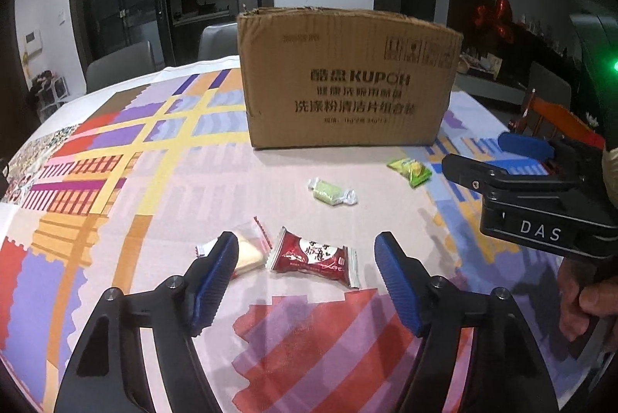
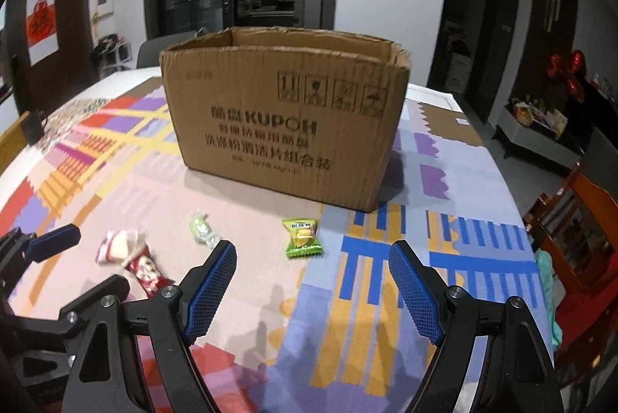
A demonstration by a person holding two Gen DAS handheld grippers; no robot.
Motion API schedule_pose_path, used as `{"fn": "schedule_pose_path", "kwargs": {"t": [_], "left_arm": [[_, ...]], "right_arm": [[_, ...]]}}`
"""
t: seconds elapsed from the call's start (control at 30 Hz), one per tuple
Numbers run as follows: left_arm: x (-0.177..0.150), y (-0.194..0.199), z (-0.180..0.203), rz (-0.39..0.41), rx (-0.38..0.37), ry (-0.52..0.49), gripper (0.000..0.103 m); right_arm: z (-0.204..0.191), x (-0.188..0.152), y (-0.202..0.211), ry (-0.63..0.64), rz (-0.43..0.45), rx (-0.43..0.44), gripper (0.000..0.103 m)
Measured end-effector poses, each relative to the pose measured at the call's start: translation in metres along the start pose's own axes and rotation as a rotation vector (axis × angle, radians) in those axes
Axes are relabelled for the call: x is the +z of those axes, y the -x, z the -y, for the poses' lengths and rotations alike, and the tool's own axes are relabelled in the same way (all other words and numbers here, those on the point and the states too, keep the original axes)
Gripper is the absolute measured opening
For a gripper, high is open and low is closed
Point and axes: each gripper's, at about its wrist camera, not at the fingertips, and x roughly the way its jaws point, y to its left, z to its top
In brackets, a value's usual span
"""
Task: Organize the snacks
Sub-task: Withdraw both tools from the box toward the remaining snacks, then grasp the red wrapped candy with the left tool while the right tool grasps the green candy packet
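Observation:
An open cardboard box stands at the back of the table. In front of it lie a red snack packet, a cream snack in a clear wrapper, a pale green candy and a green packet with a yellow picture. My left gripper is open low over the table, with the red packet between its fingers and no pad touching it. My right gripper is open just short of the green packet.
A patterned tablecloth covers the table. A wooden chair stands off the right edge and a grey chair behind the far left. A person's hand holds the right gripper's handle.

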Motion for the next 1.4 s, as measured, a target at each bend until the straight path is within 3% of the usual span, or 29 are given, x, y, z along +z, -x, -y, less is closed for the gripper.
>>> {"fn": "schedule_pose_path", "kwargs": {"t": [0.37,0.8,0.97,1.13,1.2,1.27,1.4], "left_arm": [[-0.001,-0.027,0.009,-0.085,-0.016,-0.023,0.063],[-0.002,-0.059,0.007,-0.149,-0.020,0.011,0.057],[-0.003,-0.058,0.005,-0.149,-0.014,0.015,0.051],[-0.005,-0.054,0.003,-0.153,-0.009,0.027,0.037],[-0.005,-0.054,0.002,-0.154,-0.010,0.029,0.031],[-0.005,-0.053,0.001,-0.157,-0.010,0.032,0.025],[-0.005,-0.052,-0.001,-0.160,-0.009,0.039,0.023]], "right_arm": [[0.002,-0.008,-0.038,0.049,-0.050,0.095,0.082],[0.010,-0.003,-0.077,0.077,-0.110,0.123,0.081],[0.004,-0.004,-0.088,0.081,-0.135,0.154,0.062],[0.003,-0.001,-0.094,0.068,-0.151,0.164,0.058],[0.002,0.000,-0.095,0.068,-0.150,0.162,0.050],[0.001,0.000,-0.095,0.068,-0.148,0.162,0.033],[0.001,0.001,-0.093,0.060,-0.150,0.160,0.031]]}}
